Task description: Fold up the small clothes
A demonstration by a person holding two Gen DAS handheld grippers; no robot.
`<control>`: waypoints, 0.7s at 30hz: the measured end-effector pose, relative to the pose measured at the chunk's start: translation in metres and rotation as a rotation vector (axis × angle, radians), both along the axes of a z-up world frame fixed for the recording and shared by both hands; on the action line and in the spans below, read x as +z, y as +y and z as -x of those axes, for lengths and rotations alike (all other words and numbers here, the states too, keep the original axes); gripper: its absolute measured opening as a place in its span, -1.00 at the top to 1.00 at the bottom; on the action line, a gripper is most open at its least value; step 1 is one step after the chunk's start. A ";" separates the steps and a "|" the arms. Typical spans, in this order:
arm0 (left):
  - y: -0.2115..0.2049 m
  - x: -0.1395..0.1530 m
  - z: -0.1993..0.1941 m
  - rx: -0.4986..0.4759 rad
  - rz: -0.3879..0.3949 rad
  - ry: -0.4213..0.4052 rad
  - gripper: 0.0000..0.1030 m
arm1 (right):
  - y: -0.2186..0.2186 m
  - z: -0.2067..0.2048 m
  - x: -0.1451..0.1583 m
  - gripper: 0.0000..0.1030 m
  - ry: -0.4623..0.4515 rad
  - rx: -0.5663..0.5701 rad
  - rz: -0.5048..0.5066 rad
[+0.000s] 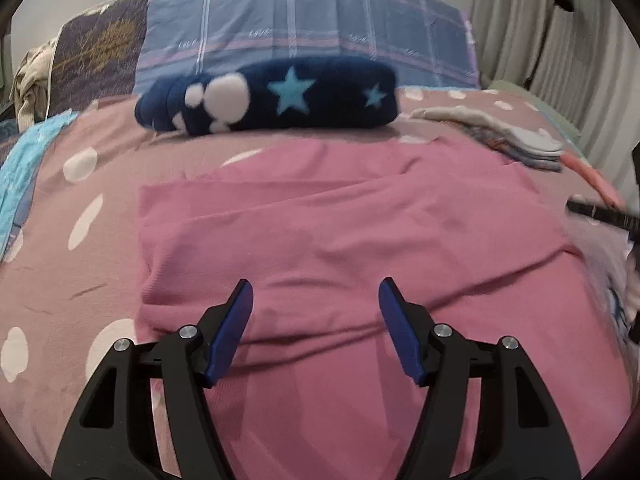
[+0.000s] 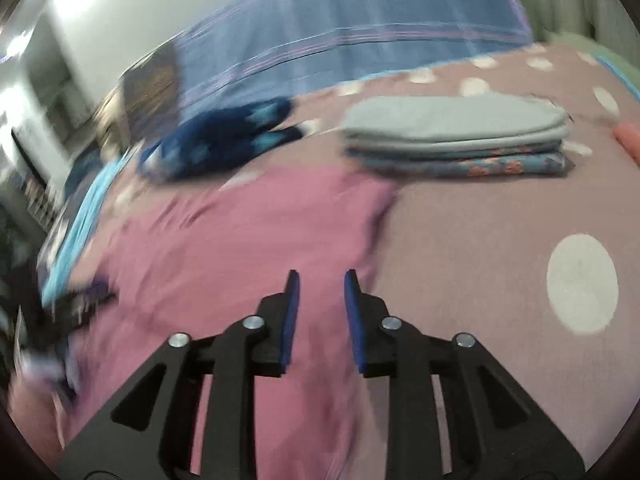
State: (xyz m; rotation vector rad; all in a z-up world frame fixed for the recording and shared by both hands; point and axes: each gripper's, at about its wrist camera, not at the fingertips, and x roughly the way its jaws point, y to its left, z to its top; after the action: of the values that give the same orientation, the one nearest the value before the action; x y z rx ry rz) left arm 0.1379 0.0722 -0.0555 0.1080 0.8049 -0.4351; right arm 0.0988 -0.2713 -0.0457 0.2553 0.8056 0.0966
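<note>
While both claws hover empty, the left claw (image 1: pixel 316 292) wide, the right claw (image 2: pixel 320 284) narrowly parted, the pink garment (image 1: pixel 340 240) may slump unfolded on the bed (image 2: pixel 500 220).

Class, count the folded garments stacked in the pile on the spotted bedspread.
4 visible layers: two grey folded garments on top, two blue floral-patterned ones beneath, right of the pink cloth. Blur may hide more.
</note>
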 end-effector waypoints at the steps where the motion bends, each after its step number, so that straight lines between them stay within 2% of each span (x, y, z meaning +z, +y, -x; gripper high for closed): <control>1: 0.000 0.002 0.004 -0.008 -0.009 -0.005 -0.43 | 0.008 0.007 -0.004 0.42 0.020 0.030 0.045; 2: 0.001 0.003 0.008 -0.011 -0.030 -0.004 -0.56 | 0.014 0.010 -0.015 0.43 0.065 0.034 0.123; 3: 0.003 0.000 0.012 -0.004 -0.076 0.001 -0.56 | 0.012 0.011 -0.027 0.43 0.108 -0.003 0.185; 4: 0.006 -0.004 0.014 0.011 -0.113 0.007 -0.56 | 0.004 0.012 -0.037 0.43 0.108 -0.014 0.167; 5: 0.012 -0.008 0.016 0.033 -0.141 0.021 -0.56 | -0.013 0.016 -0.043 0.46 0.085 -0.017 0.045; 6: 0.024 -0.012 0.020 0.062 -0.139 0.044 -0.56 | -0.022 0.018 -0.043 0.54 0.082 -0.039 -0.012; 8: 0.056 -0.011 0.034 0.115 -0.051 0.075 -0.56 | -0.029 0.025 -0.038 0.55 0.078 -0.077 -0.037; 11: 0.096 -0.012 0.055 0.176 0.067 0.114 -0.56 | -0.029 0.042 -0.035 0.56 0.062 -0.069 -0.021; 13: 0.117 -0.017 0.074 0.162 0.207 0.173 -0.56 | -0.035 0.060 -0.036 0.56 0.057 -0.056 -0.095; 14: 0.121 -0.018 0.083 0.147 0.250 0.182 -0.56 | -0.040 0.068 -0.038 0.56 0.057 -0.050 -0.149; 15: 0.123 -0.019 0.094 0.124 0.273 0.183 -0.55 | -0.044 0.077 -0.040 0.56 0.056 -0.044 -0.200; 18: 0.117 -0.022 0.117 0.066 0.256 0.188 -0.46 | -0.050 0.101 -0.047 0.56 0.058 -0.015 -0.332; 21: 0.109 -0.022 0.136 -0.004 0.262 0.203 -0.37 | -0.046 0.124 -0.049 0.55 0.070 0.027 -0.405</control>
State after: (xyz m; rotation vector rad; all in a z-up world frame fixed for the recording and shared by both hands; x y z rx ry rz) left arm 0.0023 0.1816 -0.0775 -0.1809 0.9396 -0.5578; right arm -0.0256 -0.3172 -0.0950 0.6329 0.8549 0.2784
